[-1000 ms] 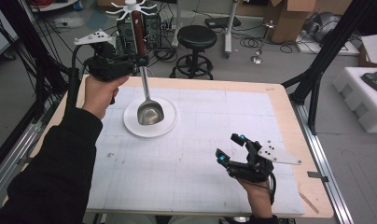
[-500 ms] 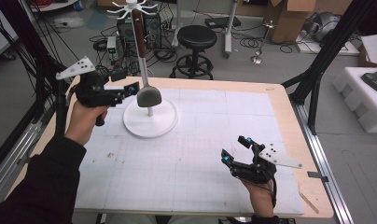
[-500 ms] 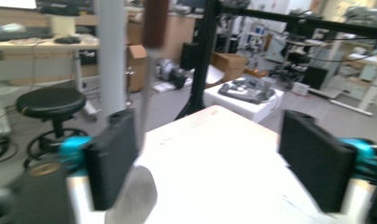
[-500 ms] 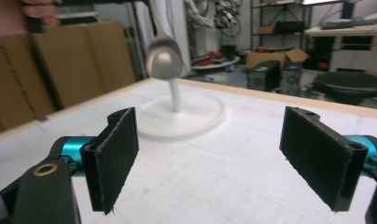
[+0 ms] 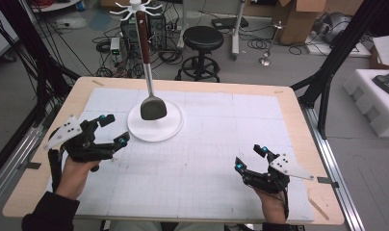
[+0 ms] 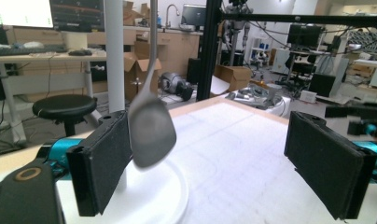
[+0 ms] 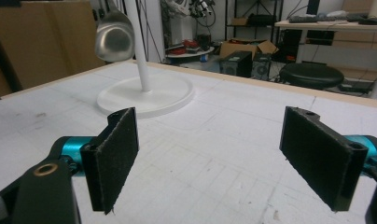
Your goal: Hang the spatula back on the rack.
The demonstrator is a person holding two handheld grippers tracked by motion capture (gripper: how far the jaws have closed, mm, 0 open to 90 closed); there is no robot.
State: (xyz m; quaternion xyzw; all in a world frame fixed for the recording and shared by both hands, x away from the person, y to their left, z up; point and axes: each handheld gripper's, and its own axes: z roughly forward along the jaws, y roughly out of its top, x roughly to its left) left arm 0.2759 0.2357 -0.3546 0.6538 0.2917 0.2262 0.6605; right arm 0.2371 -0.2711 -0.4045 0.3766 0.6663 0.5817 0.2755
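a: the metal ladle with the dark wooden handle [image 5: 149, 82] hangs from the white hook stand [image 5: 135, 6], its bowl above the stand's round white base [image 5: 171, 126]. in the left gripper view the bowl looks blurred, so it is probably swinging.

b: and the left gripper [image 5: 110, 131]?

a: jaws spread wide, nothing between them, beside the base on the person's left. the right gripper [image 5: 250, 158] is released as well, jaws apart, low over the white gridded mat [image 5: 221, 125], well apart from the stand.

b: judged step?

a: hanging looks done; the left hand is clear of it. to finish well: draw the left gripper away low and sideways, not up past the bowl, and let the ladle settle without touching it. a knock on the pole could unhook the handle.

b: any writing?

a: none legible on ladle, stand or grippers. a monitor in the left gripper view shows text, too small to read.
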